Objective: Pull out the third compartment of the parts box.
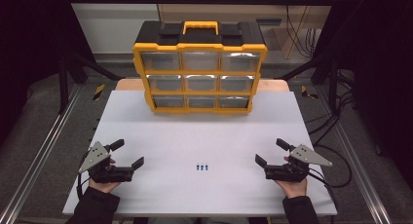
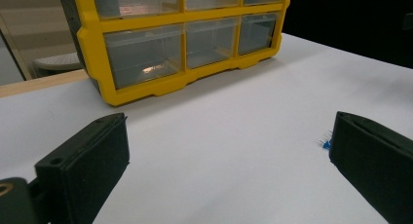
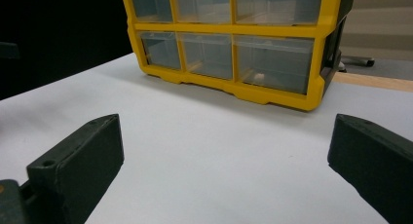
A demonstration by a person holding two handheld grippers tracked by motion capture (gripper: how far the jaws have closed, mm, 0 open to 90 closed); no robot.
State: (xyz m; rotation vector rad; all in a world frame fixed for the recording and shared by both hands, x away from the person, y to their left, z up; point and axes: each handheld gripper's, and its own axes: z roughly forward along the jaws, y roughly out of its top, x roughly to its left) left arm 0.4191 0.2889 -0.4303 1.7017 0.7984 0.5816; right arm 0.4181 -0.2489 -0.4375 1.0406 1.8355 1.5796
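Three small blue parts [image 1: 201,167] lie in a short row on the white counter [image 1: 204,136], near its front edge and about midway between the two hands. The row runs side to side across the counter. The left claw [image 1: 130,154] rests at the front left with its jaws spread wide and nothing between them; the right claw [image 1: 272,152] sits at the front right, likewise wide open and empty. Both point inward and a little forward. The parts lie to the right of the left claw and to the left of the right one, slightly nearer the person than either set of tips, and well apart from both. Neither hand looks clearly closer, so either could make the reach. In the left gripper view the blue parts [image 2: 324,143] peek out just beside the right-hand jaw, so that claw would need to swing right to bring them between its jaws. The yellow drawer box [image 1: 199,70] stands upright at the far middle of the counter, drawers shut as far as can be told, well away from the parts. Picking one up will likely call for closing across the row's short side.
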